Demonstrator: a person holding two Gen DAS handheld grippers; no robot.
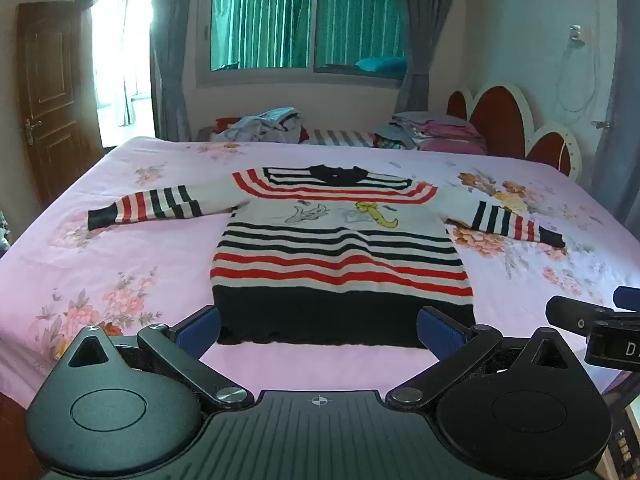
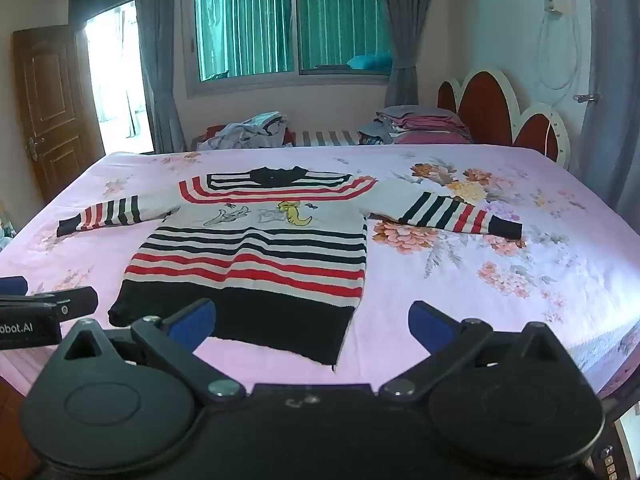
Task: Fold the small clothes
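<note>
Sweater: a striped red, black and white sweater [image 1: 340, 256] lies flat, front up, sleeves spread wide, on a pink floral bedspread [image 1: 120, 280].
Left gripper: the left gripper [image 1: 318, 330] hangs above the sweater's black hem, fingers spread wide, holding nothing.
Right gripper: the right gripper [image 2: 312, 326] hovers at the hem's right corner, fingers spread wide, empty.
Spacing: the two grippers sit side by side near the bed's front edge.
Background: piled clothes [image 1: 264, 124] beyond the bed.
</note>
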